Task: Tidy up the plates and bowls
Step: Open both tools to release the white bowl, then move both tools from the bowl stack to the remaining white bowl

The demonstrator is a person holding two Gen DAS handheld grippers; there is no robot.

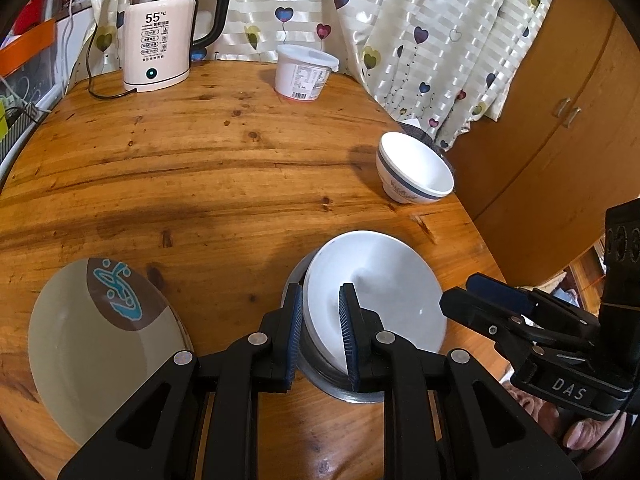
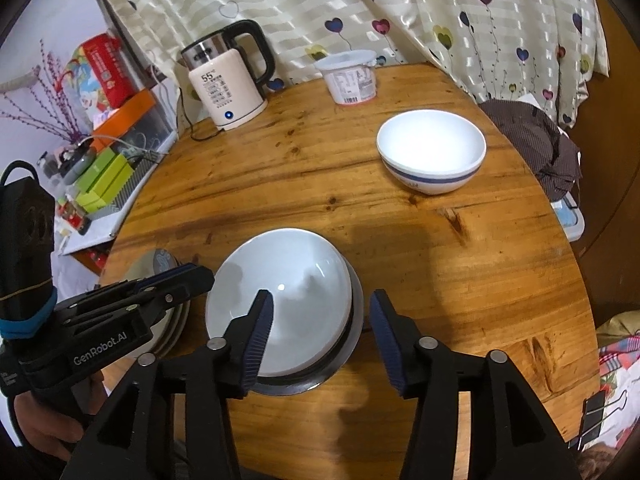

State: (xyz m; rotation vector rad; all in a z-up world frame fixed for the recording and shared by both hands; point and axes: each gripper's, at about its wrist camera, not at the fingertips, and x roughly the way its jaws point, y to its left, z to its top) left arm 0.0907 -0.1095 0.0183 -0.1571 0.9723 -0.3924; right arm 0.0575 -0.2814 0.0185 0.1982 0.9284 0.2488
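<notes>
Plate: A big grey-green plate (image 1: 96, 344) with a blue picture lay near the left part of the counter's near edge. It looked like it sat on top of other plates, but I could not count them.
Left claw: The left claw (image 1: 320, 328) was narrow and pinched the rim of the white bowl (image 1: 384, 280), one finger inside and one outside.
White bowl: The white bowl was tilted inside a shiny metal bowl (image 1: 340, 384), close to the middle of the counter's near edge. It was not sitting flat yet.
Right claw: The right claw (image 2: 320, 340) was wide and held nothing. It hung just over the right side of the white bowl.
Striped bowl: A white bowl with a blue stripe (image 2: 432, 152) stood alone near the right edge of the counter (image 1: 200, 160), well apart from the others.
Far things: A kettle (image 1: 160, 40) stood at the far left corner and a white tub (image 1: 304, 72) stood at the far edge. They should be left alone.
Step now: I think the white bowl was being set down into the metal bowl.
How to do it well: Lower the white bowl slowly until it lies flat. Let go only when it rests. The right claw could hold the metal bowl steady so it does not slide.
Watch out: The rim is smooth, so the bowl might slip.
</notes>
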